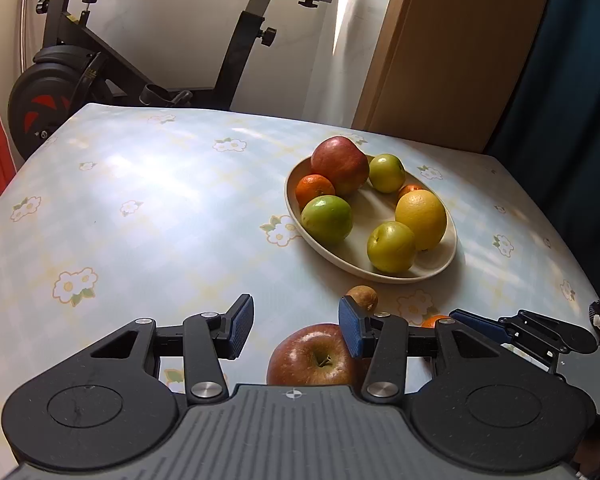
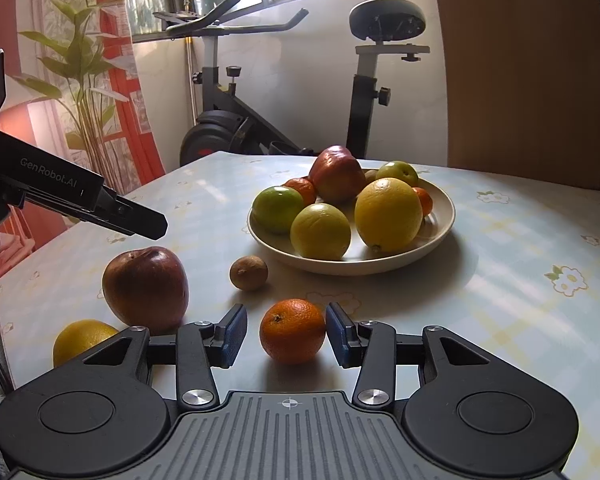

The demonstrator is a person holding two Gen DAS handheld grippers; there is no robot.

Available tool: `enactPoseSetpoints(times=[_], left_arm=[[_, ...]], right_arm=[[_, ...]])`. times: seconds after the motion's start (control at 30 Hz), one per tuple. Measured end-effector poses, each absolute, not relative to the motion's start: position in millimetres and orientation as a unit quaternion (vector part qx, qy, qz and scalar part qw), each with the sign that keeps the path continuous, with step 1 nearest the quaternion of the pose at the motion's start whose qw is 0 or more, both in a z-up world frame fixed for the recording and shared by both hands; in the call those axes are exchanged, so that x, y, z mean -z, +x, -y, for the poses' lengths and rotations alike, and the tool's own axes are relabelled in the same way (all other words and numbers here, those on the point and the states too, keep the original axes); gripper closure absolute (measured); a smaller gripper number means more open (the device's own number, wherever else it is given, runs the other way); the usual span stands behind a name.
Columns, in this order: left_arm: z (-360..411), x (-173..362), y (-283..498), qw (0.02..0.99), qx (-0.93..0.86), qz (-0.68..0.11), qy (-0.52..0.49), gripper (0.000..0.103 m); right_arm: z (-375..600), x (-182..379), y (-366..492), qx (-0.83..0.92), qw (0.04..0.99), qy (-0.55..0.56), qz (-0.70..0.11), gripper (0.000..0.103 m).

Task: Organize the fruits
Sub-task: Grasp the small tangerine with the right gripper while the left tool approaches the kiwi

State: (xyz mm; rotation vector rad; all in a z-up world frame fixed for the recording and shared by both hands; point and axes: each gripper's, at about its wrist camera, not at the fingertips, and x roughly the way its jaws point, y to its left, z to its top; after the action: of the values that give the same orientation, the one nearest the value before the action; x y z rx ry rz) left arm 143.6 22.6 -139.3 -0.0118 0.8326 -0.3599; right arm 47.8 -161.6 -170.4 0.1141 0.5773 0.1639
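Left wrist view shows the left gripper (image 1: 296, 328) hanging over the near edge of the table (image 1: 140, 208), its blue pads apart and pressing on nothing. A red apple (image 1: 312, 360) lies under it, near the right pad, and I cannot tell if that pad touches it. Just beyond sits a small brown fruit (image 1: 364, 298). Farther toward the far right corner stands the plate (image 1: 380, 274), holding a second red apple (image 1: 340, 164), green fruits, a lemon (image 1: 422, 218) and small oranges.

Right wrist view, from left to right: a yellow fruit (image 2: 82, 338) lies at the near left edge, then the red apple beside it, then the brown fruit. The right gripper (image 2: 286, 334) has an orange (image 2: 293, 330) between its pads; both pads stand clear of the peel, so the jaws are open around it, and the orange rests on the table. The plate lies beyond, toward the far edge.
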Motion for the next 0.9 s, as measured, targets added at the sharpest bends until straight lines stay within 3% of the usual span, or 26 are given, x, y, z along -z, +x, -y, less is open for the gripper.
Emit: enactPoseSetpoints(times=[0.63,0.9], left_arm=[[-22,141,142,0.899,0.171,-0.403,-0.008,0.054],[-6,143,148,0.884,0.214,-0.416,0.004,0.054]], right_arm=[[165,174,52,-0.045,0.948,0.048,-0.311,0.06],[165,174,52,-0.056,0.949,0.048,-0.306,0.068]])
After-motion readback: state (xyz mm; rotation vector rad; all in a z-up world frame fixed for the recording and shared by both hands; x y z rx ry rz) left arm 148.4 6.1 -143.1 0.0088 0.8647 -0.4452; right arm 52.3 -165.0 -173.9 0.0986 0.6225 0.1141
